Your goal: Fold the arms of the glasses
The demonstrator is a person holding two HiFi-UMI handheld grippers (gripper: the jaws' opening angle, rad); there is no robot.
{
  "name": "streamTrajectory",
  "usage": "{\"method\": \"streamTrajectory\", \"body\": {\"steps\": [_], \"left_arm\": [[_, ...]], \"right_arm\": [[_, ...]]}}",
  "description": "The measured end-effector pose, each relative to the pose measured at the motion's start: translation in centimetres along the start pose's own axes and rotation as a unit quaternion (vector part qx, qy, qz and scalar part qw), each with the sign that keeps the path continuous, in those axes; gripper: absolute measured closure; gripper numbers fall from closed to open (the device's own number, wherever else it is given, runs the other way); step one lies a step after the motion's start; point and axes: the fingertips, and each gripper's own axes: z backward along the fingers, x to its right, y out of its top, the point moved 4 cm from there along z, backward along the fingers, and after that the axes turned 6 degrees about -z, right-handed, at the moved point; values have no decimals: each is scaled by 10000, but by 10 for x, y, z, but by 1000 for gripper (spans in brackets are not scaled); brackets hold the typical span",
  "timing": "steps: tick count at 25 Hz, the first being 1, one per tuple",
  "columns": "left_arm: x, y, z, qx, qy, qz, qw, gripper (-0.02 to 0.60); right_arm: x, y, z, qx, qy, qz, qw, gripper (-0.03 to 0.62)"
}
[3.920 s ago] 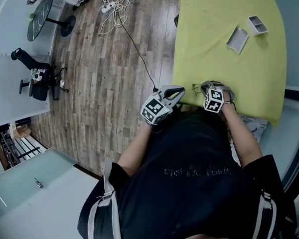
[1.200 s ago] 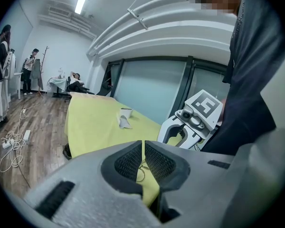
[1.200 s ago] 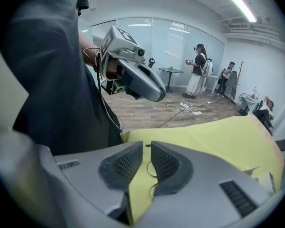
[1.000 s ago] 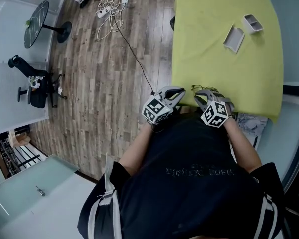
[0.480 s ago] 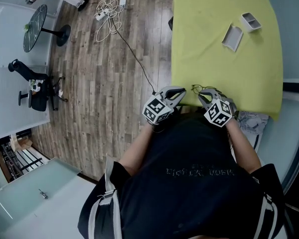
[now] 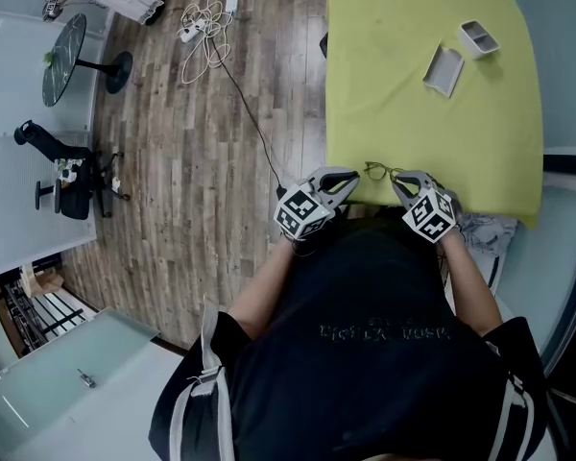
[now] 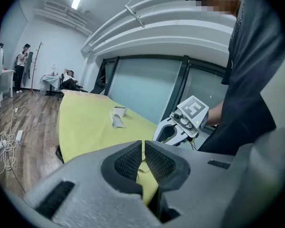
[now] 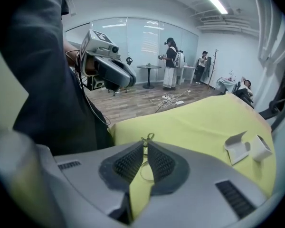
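Thin wire-framed glasses [image 6: 380,171] lie at the near edge of the yellow table [image 6: 422,123], between my two grippers. My right gripper [image 6: 404,184] comes in from the glasses' right end. In the right gripper view its jaws [image 8: 145,145] stand shut on the glasses' wire [image 8: 147,137], with a lens loop showing below the pads. My left gripper [image 6: 347,181] sits just left of the glasses. Its jaws [image 7: 143,147] are shut with nothing between the pads. Each gripper shows in the other's view: the right gripper [image 7: 180,127], the left gripper [image 8: 109,68].
An open white glasses case [image 6: 443,69] and a small white box [image 6: 478,37] lie at the table's far right. A cable [image 6: 211,27] trails over the wooden floor to the left. A round table [image 6: 62,51] and an office chair [image 6: 62,171] stand further left.
My right gripper has shifted a little to the right and turned, so more of the glasses shows to its left. The left gripper has stayed in place.
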Motion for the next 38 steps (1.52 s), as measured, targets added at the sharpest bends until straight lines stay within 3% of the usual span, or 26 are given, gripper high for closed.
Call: {"method": "streamTrajectory", "body": {"steps": [21,29,38], "left_arm": [[4,2,1,-117,-18,-26,9999,549],[2,-3,4,-141,61,71,9999,549],[-4,-5,6,-118,101,183,9997,549]], "right_arm": [[8,-50,-19,-512,139,-475,9975,559],[12,-66,-26,-318,161,-1317,9907,559],[11,-81,-38,-505,117,-1366,9893,559]]}}
